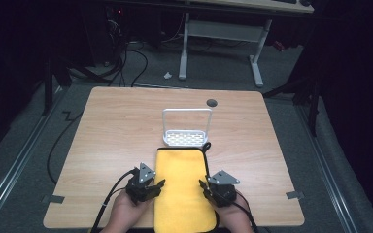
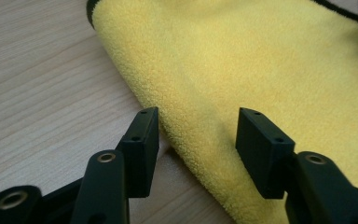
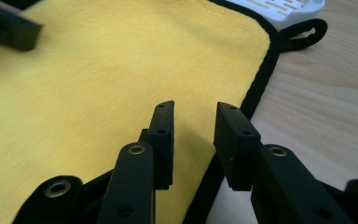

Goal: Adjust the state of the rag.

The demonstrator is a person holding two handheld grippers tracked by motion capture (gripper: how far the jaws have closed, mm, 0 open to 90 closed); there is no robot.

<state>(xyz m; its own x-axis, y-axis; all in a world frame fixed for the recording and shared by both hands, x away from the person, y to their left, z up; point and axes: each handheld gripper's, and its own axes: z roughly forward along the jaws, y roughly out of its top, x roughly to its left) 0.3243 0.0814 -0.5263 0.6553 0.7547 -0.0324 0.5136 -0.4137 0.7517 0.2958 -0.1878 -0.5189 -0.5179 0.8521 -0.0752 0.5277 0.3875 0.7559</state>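
the left claw [image 2: 196, 128] is wide over the yellow towel's [image 1: 182, 187] folded side, the right claw [image 3: 193, 135] narrower, empty, over its black-trimmed side, ready to pinch near the counter's [image 1: 111, 126] near edge.

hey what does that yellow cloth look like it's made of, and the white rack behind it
Yellow cloth: looks like soft microfibre or fleece, matte, with a fuzzy short nap and a black stitched edging. White rack: probably plastic or coated metal, smooth and pale, with a perforated base and a thin hoop frame; the pictures leave open which.
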